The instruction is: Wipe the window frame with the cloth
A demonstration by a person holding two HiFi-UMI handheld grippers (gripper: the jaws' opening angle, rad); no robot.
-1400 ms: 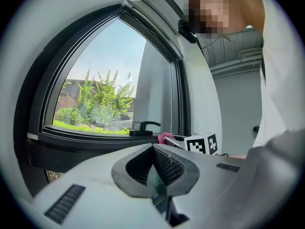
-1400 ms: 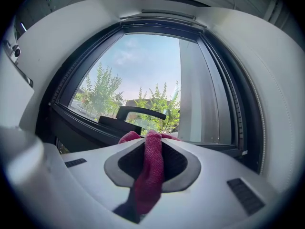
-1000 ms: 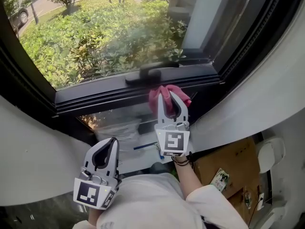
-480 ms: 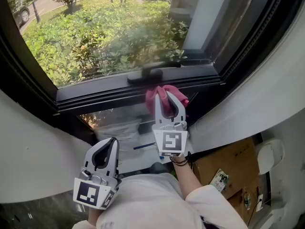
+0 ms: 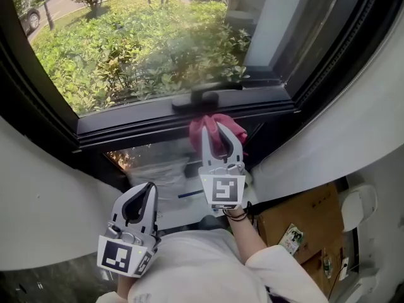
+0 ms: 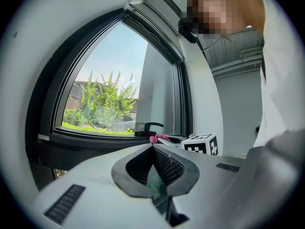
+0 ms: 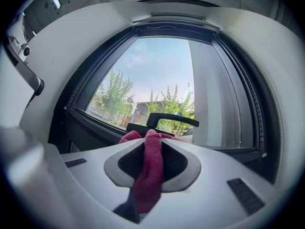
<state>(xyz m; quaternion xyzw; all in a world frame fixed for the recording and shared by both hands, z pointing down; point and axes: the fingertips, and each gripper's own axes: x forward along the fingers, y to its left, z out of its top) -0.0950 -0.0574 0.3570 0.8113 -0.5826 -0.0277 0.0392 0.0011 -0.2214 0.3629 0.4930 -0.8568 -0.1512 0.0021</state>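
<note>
A pink cloth [image 5: 216, 131] is pinched in my right gripper [image 5: 219, 126], which is shut on it and presses it against the dark lower window frame [image 5: 139, 126], just below the black window handle [image 5: 201, 98]. The right gripper view shows the cloth [image 7: 148, 168] running down between the jaws, with the handle [image 7: 167, 120] right ahead. My left gripper [image 5: 150, 188] hangs low at the left, well back from the frame, shut with nothing in it. In the left gripper view the shut gripper [image 6: 153, 147] points toward the frame [image 6: 86, 138], with the cloth [image 6: 157, 138] small in the distance.
White curved wall panels [image 5: 44, 201] flank the window on both sides. Below the sill lie a cardboard box [image 5: 300, 216] and plastic-wrapped items [image 5: 158, 169]. Green shrubs [image 5: 132, 49] show through the glass.
My right gripper has slid the cloth a little to the left along the lower frame, toward the spot under the handle. The left gripper has stayed put.
</note>
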